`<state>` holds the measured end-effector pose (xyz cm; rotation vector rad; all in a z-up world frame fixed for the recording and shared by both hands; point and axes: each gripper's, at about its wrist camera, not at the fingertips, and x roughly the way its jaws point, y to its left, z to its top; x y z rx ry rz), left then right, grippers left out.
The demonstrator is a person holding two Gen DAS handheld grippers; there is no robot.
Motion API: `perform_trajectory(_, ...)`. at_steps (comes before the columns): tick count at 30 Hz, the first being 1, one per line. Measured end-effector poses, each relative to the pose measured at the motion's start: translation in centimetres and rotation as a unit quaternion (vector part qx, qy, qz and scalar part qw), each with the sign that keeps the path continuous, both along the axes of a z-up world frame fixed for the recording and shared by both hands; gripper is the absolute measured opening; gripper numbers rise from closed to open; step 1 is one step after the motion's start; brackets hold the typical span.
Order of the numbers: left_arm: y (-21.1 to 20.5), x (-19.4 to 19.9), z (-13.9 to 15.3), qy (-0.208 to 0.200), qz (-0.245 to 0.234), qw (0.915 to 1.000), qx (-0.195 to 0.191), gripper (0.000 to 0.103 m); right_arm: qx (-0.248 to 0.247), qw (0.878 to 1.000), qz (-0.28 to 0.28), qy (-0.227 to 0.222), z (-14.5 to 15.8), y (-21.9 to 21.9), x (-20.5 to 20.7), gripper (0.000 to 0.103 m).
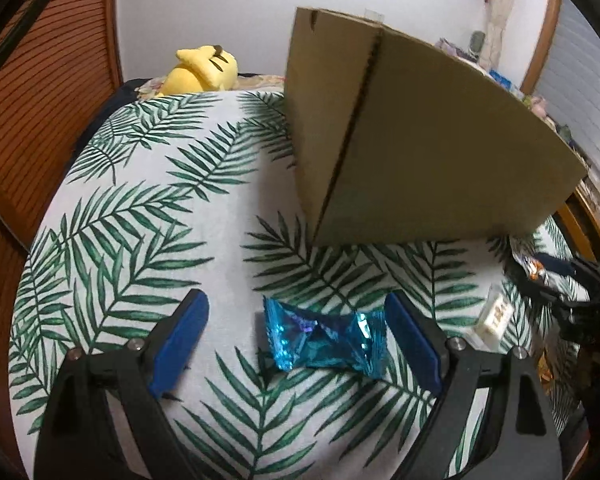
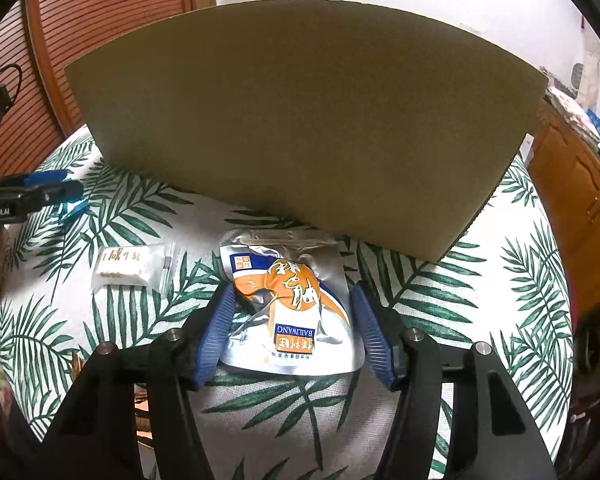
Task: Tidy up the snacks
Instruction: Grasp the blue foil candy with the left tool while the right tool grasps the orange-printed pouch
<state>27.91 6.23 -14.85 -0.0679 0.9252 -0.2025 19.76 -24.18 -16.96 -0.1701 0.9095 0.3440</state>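
Observation:
A crinkled blue foil snack (image 1: 320, 336) lies on the leaf-print cloth between the fingers of my left gripper (image 1: 296, 300). That gripper is open, and the snack sits nearer the right finger with no pad pressing it. In the right wrist view my right gripper (image 2: 292, 292) is shut on a silver and orange snack packet (image 2: 296, 312), with both blue pads against its crumpled sides. The packet rests on the cloth just in front of a tall cardboard box (image 2: 300, 120). The box's top is out of view.
A small white snack packet (image 2: 132, 266) lies between the two grippers. The box (image 1: 420, 140) stands behind them on the leaf-print cloth (image 1: 140, 220). A yellow plush toy (image 1: 204, 70) lies at the far edge. A wooden cabinet (image 2: 580, 200) stands to the right.

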Motion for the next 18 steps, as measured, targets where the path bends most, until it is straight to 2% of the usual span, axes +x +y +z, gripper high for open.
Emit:
perform_trajectory(3, 0.0, -0.4, -0.1, 0.005, -0.009, 0.9996, 0.025, 0.09, 0.001, 1.0, 0.0, 0.0, 0.0, 0.0, -0.1, 0.062)
perform_trajectory(6, 0.7, -0.7, -0.2, 0.013, -0.009, 0.9994, 0.03, 0.09, 0.001, 1.0, 0.0, 0.0, 0.0, -0.1, -0.1, 0.062)
perform_trajectory(11, 1.6, -0.8, -0.1, 0.017, 0.0, 0.9996, 0.022, 0.088, 0.001, 1.0, 0.0, -0.001, 0.0, -0.1, -0.2, 0.062)
perform_trajectory(14, 1.4, -1.0, 0.4, 0.006, -0.011, 0.9999, -0.009, 0.087, 0.001, 1.0, 0.0, -0.001, 0.0, -0.1, -0.2, 0.062)
perform_trajectory(16, 0.8, -0.9, 0.7, 0.005, -0.015, 0.9998, -0.009, 0.085, 0.001, 1.0, 0.0, -0.001, 0.0, -0.1, -0.2, 0.062)
perform_trajectory(18, 0.1, -0.6, 0.8, 0.003, -0.012, 0.9999, -0.007, 0.076, 0.001, 1.0, 0.0, -0.001, 0.0, -0.1, -0.2, 0.062)
